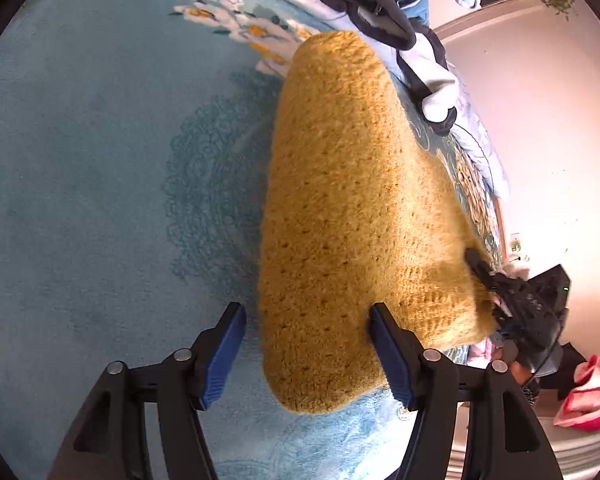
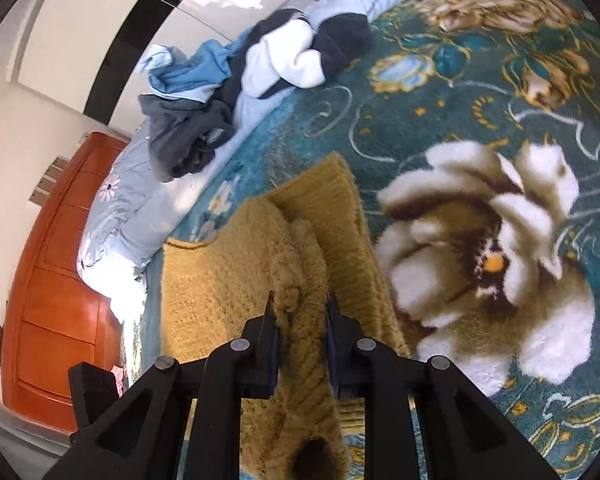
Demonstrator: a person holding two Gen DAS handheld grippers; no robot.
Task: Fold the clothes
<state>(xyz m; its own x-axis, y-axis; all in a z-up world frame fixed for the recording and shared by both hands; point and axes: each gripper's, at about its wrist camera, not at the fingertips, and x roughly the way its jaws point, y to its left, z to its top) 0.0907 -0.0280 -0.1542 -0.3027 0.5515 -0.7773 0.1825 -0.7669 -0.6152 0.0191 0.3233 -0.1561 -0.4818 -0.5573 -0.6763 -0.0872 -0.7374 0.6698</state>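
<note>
One garment is in hand: a mustard knit sweater (image 1: 352, 216) lies part-folded on the floral blanket (image 2: 480, 92), with bare blanket wide on its left for laying the fold. Unfolded clothes (image 2: 236, 80) sit well apart near the bed's edge. Right gripper (image 2: 300, 312) pinches a bunched sweater fold; left gripper (image 1: 308, 320) hangs open over the near hem. Next, I judge, carry that fold across.

Mustard-yellow sweater (image 1: 340, 208), teal floral blanket (image 2: 480, 92)
</note>
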